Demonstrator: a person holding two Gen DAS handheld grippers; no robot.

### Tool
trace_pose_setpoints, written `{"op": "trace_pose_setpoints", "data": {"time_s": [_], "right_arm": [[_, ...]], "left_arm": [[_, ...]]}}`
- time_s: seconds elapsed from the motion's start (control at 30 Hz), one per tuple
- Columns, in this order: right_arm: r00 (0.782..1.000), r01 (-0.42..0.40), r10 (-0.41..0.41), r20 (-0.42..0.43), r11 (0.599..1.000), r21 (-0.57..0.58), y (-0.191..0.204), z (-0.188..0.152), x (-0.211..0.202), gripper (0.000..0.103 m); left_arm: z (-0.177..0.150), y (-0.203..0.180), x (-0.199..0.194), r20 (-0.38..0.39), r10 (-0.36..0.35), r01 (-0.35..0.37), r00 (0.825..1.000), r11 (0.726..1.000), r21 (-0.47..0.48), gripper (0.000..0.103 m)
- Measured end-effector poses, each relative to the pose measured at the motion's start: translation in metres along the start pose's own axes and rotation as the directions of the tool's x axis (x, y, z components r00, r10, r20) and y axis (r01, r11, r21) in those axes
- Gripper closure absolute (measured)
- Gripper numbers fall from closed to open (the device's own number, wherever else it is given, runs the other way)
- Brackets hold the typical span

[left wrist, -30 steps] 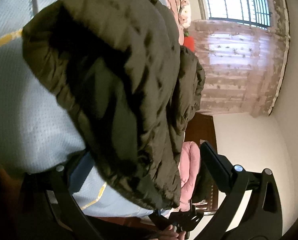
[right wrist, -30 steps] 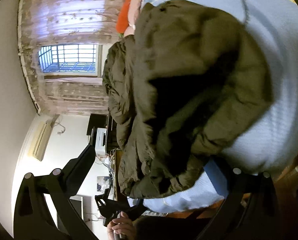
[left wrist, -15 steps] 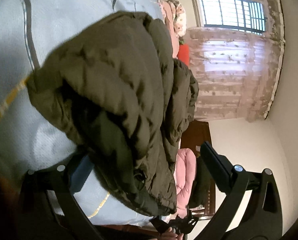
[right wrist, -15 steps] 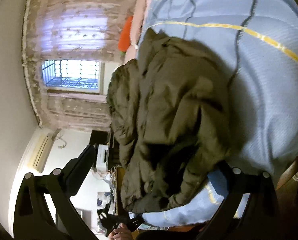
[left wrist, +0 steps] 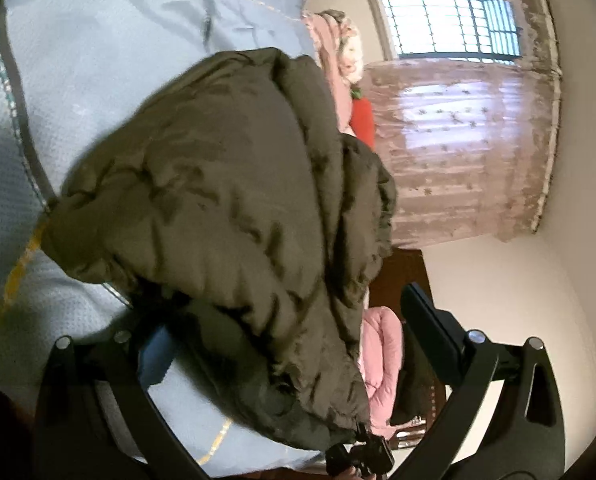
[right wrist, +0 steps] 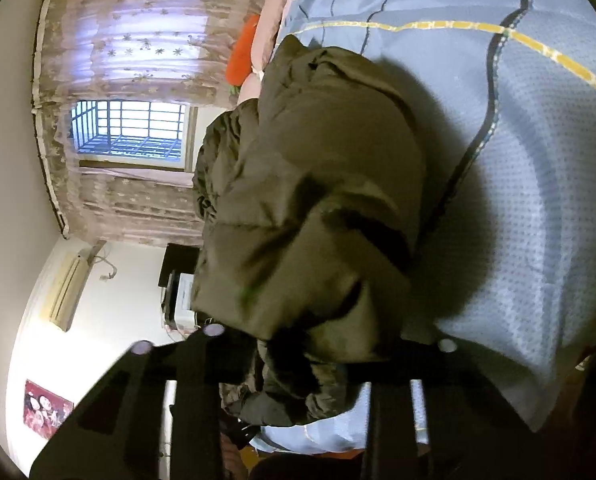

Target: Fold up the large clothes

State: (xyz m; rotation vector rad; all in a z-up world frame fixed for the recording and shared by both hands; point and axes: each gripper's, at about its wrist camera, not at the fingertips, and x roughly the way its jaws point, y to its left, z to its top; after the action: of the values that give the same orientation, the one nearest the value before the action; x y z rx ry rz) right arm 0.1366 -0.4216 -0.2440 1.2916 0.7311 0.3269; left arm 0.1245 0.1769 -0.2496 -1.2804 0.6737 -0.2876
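A dark olive puffer jacket [left wrist: 234, 208] lies bunched and partly folded on a light blue quilted bedspread [left wrist: 78, 72]. My left gripper [left wrist: 274, 328] is open, its jaws wide apart around the jacket's near edge. In the right wrist view the jacket [right wrist: 318, 200] fills the middle, and my right gripper [right wrist: 318, 344] has its jaws closed in on the jacket's near edge, with fabric bunched between them. The blue bedspread [right wrist: 538, 208] lies to the right of it there.
Pink pillows [left wrist: 330, 48] and a red cushion [left wrist: 363, 120] lie at the bed's head. A pink garment [left wrist: 382, 364] hangs by dark wooden furniture. A curtained window [left wrist: 450, 28] and white wall stand beyond. An air conditioner [right wrist: 68, 292] hangs on the wall.
Both grippers have pulled back along the bed, more bedspread showing. The right gripper's jaws have closed in on the jacket's near edge; the left stays open.
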Motion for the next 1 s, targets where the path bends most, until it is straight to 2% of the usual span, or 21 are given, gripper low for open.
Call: {"op": "trace_pose_setpoints", "data": {"time_s": [0.03, 0.07, 0.1, 0.17, 0.2, 0.3, 0.47, 0.57, 0.73, 1.0], "right_arm": [[1.000, 0.001, -0.001, 0.002, 1.000, -0.004, 0.001, 0.000, 0.000, 0.085], [1.000, 0.005, -0.005, 0.005, 1.000, -0.012, 0.002, 0.000, -0.001, 0.087], [1.000, 0.013, -0.013, 0.009, 1.000, -0.020, 0.003, -0.001, -0.001, 0.090], [1.000, 0.016, -0.015, 0.013, 1.000, -0.025, 0.005, -0.001, 0.000, 0.091], [1.000, 0.013, -0.012, 0.014, 1.000, -0.022, 0.005, -0.002, -0.001, 0.091], [1.000, 0.000, 0.000, 0.016, 1.000, 0.000, 0.004, -0.003, -0.003, 0.092], [1.000, -0.029, 0.029, 0.009, 1.000, -0.008, 0.025, -0.004, -0.005, 0.092], [0.999, -0.036, 0.036, 0.001, 0.999, -0.008, 0.038, 0.002, -0.005, 0.093], [0.996, -0.084, 0.084, -0.008, 0.996, -0.007, 0.070, 0.023, 0.000, 0.093], [0.990, -0.138, 0.138, -0.020, 0.990, -0.033, 0.130, 0.074, 0.027, 0.093]], "left_arm": [[0.000, 0.002, 0.001, 0.007, 0.027, -0.027, 1.000, 1.000, -0.002, 0.032], [0.000, 0.005, 0.002, 0.005, 0.059, -0.059, 0.998, 0.998, -0.005, 0.070], [0.000, 0.011, 0.005, -0.004, 0.097, -0.097, 0.995, 0.995, -0.028, 0.086], [0.000, 0.023, 0.005, -0.007, 0.039, -0.040, 0.999, 0.996, -0.076, 0.090], [0.000, 0.024, 0.003, -0.010, 0.023, -0.023, 1.000, 0.997, -0.071, 0.092], [-0.002, 0.018, -0.002, -0.011, 0.017, -0.018, 1.000, 0.999, -0.038, 0.095], [0.001, 0.002, -0.006, -0.030, 0.030, -0.031, 0.999, 0.999, -0.039, 0.096], [0.005, -0.019, -0.007, -0.042, 0.033, -0.033, 0.999, 0.999, -0.011, 0.096], [0.021, -0.059, -0.002, -0.053, -0.025, 0.025, 0.998, 1.000, -0.003, 0.095], [0.062, -0.111, 0.033, -0.040, -0.062, 0.063, 0.997, 0.998, 0.027, 0.094]]}}
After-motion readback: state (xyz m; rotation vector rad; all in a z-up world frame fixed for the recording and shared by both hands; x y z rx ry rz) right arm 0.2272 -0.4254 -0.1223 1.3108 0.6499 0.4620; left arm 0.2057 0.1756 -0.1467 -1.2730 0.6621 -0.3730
